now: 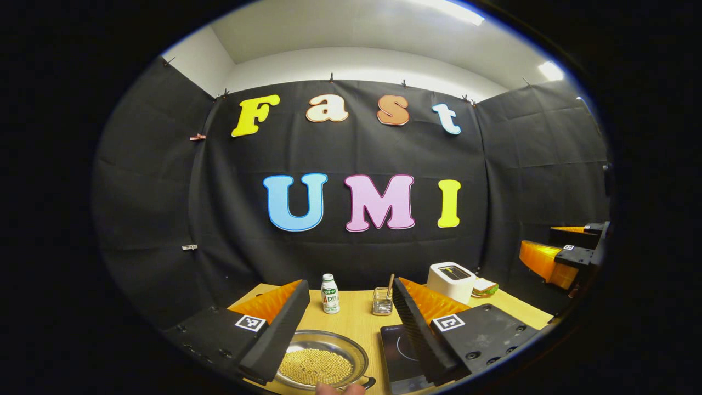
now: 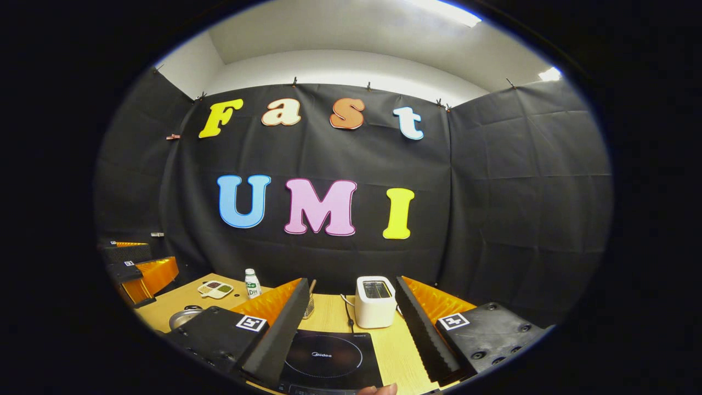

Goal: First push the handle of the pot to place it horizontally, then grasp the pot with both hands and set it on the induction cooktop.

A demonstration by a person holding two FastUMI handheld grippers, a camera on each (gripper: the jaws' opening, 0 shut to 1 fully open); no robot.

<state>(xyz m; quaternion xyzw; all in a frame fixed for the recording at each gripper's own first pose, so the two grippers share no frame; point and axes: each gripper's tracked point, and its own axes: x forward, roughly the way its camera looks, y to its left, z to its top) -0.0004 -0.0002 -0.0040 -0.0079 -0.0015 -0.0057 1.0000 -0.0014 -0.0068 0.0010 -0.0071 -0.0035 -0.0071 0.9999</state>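
Nothing is grasped yet; both the left gripper (image 1: 343, 323) and right gripper (image 2: 351, 323) hover spread wide. The pot (image 1: 321, 359) sits on the tabletop (image 1: 356, 318) just beside the induction cooktop (image 2: 329, 359); pushing its handle level comes first, I judge.

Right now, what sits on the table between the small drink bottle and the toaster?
In the left gripper view, a small glass jar holding a wooden stick stands between the bottle and the toaster; bare tabletop otherwise.
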